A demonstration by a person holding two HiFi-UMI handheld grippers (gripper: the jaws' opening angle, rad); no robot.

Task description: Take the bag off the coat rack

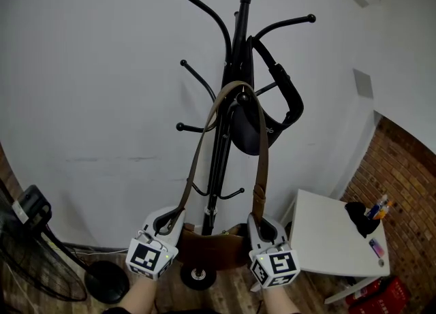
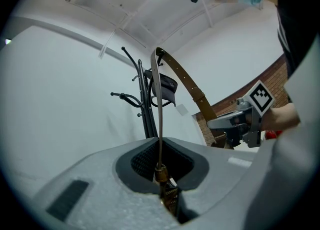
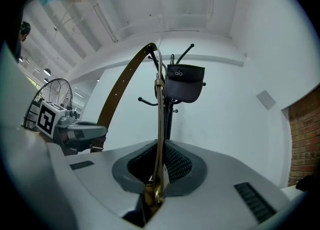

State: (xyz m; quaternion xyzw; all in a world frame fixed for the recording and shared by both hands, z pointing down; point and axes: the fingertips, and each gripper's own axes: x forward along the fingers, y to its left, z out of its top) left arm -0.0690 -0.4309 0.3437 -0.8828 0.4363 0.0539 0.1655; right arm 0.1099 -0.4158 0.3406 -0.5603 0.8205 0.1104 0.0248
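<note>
— Over the black metal coat rack [image 1: 240, 33], the brown leather bag [image 1: 214, 248] is hung by its strap [image 1: 263, 149].
— That strap is clamped by left gripper [image 1: 169, 220] and right gripper [image 1: 263, 225]; both should be lifted evenly.

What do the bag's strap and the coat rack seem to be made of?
The strap looks like leather: matte brown, a flat band with a row of punched holes. The coat rack is probably metal with a black painted finish, judging by its thin curved arms with ball tips.
</note>
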